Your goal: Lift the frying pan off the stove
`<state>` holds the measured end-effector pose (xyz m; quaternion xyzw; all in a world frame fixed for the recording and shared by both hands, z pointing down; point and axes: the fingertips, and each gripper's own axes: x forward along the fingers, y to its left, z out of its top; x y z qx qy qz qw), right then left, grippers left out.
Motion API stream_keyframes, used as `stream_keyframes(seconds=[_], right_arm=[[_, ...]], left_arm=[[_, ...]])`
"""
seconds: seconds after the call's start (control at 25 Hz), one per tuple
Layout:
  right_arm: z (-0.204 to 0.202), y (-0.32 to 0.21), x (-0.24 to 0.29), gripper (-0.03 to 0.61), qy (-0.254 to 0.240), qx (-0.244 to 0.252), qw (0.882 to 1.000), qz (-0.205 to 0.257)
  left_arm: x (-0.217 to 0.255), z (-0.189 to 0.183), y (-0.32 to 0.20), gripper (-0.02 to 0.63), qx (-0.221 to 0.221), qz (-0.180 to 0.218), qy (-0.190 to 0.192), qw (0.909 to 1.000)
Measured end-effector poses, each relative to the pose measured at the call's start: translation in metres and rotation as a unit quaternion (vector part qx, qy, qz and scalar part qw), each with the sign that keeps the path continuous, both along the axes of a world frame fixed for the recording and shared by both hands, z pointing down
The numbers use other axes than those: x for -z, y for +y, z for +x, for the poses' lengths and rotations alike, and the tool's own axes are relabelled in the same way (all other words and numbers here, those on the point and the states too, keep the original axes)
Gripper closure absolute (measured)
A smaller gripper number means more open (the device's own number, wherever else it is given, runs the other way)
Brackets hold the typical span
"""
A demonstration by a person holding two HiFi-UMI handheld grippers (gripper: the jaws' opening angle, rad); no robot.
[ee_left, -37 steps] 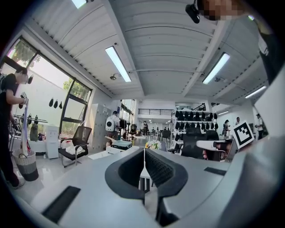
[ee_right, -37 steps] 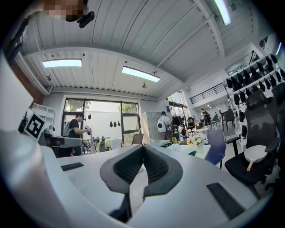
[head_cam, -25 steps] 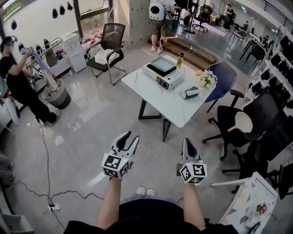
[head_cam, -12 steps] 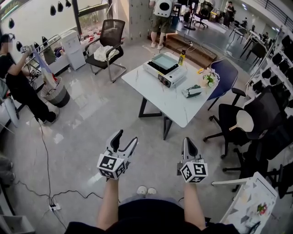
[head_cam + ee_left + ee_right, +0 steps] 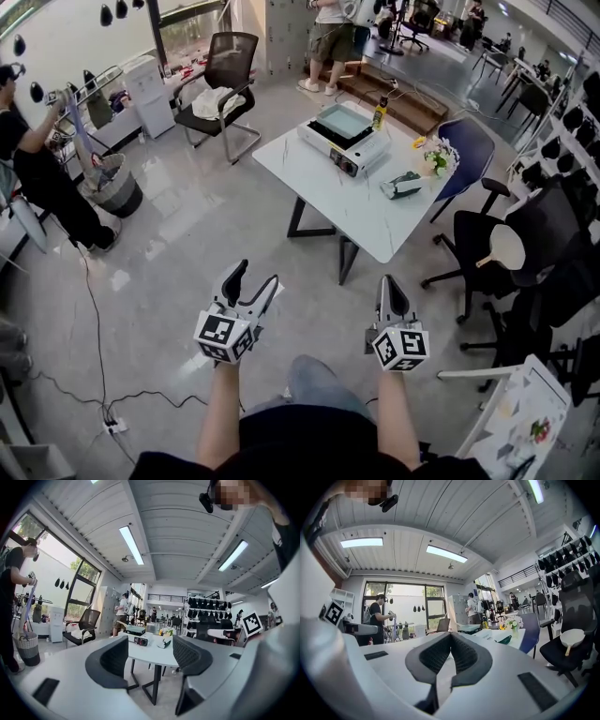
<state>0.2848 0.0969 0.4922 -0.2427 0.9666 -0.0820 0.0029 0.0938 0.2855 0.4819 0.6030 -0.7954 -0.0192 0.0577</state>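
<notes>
A white portable stove [image 5: 349, 141] stands at the far end of a white table [image 5: 342, 202], with a square, pale teal frying pan [image 5: 342, 120] on top of it. The left gripper view shows the stove [image 5: 140, 641] small and far off between the fingers. Both grippers are held level over the floor, well short of the table. My left gripper [image 5: 253, 279] is open; its jaws have just spread wider, and nothing is between them. My right gripper [image 5: 391, 284] is shut and empty, as the right gripper view [image 5: 450, 637] also shows.
A green item [image 5: 400, 186], flowers [image 5: 433, 161] and a bottle [image 5: 380, 112] share the table. A blue chair [image 5: 466, 150] and black office chairs [image 5: 511, 253] stand to its right. A mesh chair [image 5: 225, 70], a bin [image 5: 117, 192], people and a floor cable [image 5: 94, 319] are to the left.
My left gripper's jaws have spread wider. Both grippers have dropped slightly in the head view, the table has drawn a little nearer, and a knee has appeared below.
</notes>
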Motion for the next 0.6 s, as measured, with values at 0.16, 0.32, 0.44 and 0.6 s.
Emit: stream_keyframes(seconds=[0.16, 0.32, 0.44, 0.6], right_arm=[[-0.011, -0.017, -0.002, 0.577, 0.000, -0.007, 1.000, -0.003], [-0.035, -0.042, 0.002, 0.577, -0.008, -0.009, 1.000, 0.003], [-0.060, -0.065, 0.000, 0.577, -0.008, -0.013, 1.000, 0.009], [-0.109, -0.108, -0.002, 0.577, 0.002, -0.010, 1.000, 0.028]], left_arm=[[-0.003, -0.014, -0.005, 0.321, 0.004, -0.001, 0.004, 1.0000], [-0.006, -0.041, -0.017, 0.321, 0.014, 0.002, 0.008, 0.9999], [-0.011, -0.072, -0.031, 0.321, 0.023, 0.001, 0.007, 0.9997], [-0.014, -0.129, -0.064, 0.321, 0.037, 0.006, 0.000, 0.9993]])
